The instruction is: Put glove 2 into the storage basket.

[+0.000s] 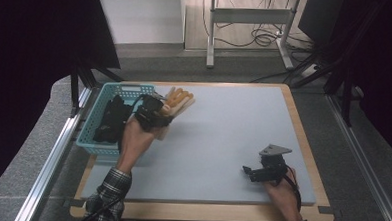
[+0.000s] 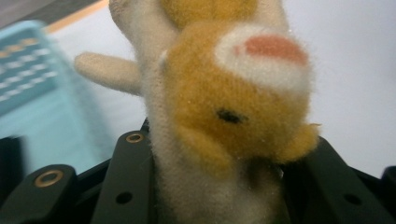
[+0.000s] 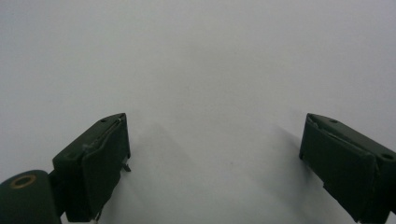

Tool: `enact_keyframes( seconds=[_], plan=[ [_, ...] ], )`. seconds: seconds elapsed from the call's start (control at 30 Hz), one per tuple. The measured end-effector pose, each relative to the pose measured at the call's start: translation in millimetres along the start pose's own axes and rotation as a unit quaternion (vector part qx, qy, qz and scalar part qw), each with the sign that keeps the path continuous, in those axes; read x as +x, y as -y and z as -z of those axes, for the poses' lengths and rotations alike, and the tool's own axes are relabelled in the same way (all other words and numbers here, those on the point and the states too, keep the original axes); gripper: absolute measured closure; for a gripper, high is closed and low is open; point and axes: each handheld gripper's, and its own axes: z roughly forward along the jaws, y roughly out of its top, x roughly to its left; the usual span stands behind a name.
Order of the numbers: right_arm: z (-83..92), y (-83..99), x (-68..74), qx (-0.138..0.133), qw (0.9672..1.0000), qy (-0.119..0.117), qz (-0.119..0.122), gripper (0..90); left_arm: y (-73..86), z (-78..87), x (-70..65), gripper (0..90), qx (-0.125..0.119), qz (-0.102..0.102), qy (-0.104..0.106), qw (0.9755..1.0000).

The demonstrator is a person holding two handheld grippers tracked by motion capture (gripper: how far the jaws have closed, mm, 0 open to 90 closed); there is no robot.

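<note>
A plush toy of orange and cream fur hangs in the air just right of the blue basket. My left gripper is shut on its lower body. In the left gripper view the plush toy fills the gap between the two black jaws of the left gripper, which press into its fur on both sides, and the basket is blurred at the left. My right gripper rests low over the mat near the front right. Its jaws stand wide apart, and the right gripper has bare mat between them.
The basket holds a dark object and sits at the left edge of the pale grey mat on a wooden board. A metal frame rail runs along the left. A desk leg and cables lie on the floor beyond.
</note>
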Motion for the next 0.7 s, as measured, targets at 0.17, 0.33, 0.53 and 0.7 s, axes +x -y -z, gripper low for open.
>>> enact_keyframes(
  seconds=[0.17,0.33,0.53,0.7],
  plan=[
    [0.0,0.0,0.0,0.0,1.0,0.0,0.0,8.0,5.6,12.8,32.9,58.3,0.001,0.035,-0.028,0.999],
    [0.0,0.0,0.0,0.0,1.0,0.0,0.0,8.0,21.6,20.2,78.2,57.8,0.016,0.09,-0.075,0.993],
    [0.0,0.0,0.0,0.0,1.0,0.0,0.0,8.0,37.9,-1.6,104.2,57.3,0.055,0.123,-0.092,0.9866],
    [-0.1,0.0,0.0,0.0,1.0,0.0,0.0,8.0,44.4,-28.2,112.9,56.7,0.087,0.131,-0.092,0.9833]
  ],
)
